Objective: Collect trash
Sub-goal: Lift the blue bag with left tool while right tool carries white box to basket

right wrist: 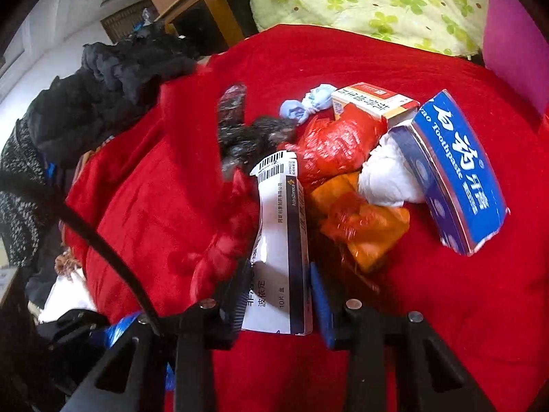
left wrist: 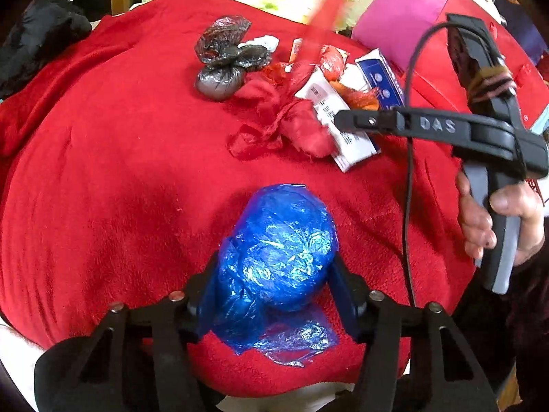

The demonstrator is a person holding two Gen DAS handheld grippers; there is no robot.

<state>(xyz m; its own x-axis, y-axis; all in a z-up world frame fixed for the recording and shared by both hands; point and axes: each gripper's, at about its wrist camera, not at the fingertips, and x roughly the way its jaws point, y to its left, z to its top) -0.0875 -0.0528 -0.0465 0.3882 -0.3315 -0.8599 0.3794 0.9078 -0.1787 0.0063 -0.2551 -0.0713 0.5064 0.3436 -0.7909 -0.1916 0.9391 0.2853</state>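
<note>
A red blanket [right wrist: 429, 309] covers the surface; green-patterned bedding [right wrist: 360, 0] lies behind.

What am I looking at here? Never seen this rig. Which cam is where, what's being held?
No robot: a person holds a two-finger gripper in each hand, each with a fisheye camera looking along its fingers. The left camera shows the left gripper closed around a blue bag on a red blanket; the right gripper and the hand holding it show at that picture's right. The right camera shows the right gripper closed on a white box. Behind it lies the trash pile: a black bag, red bag, orange wrapper, toothpaste box.
</note>
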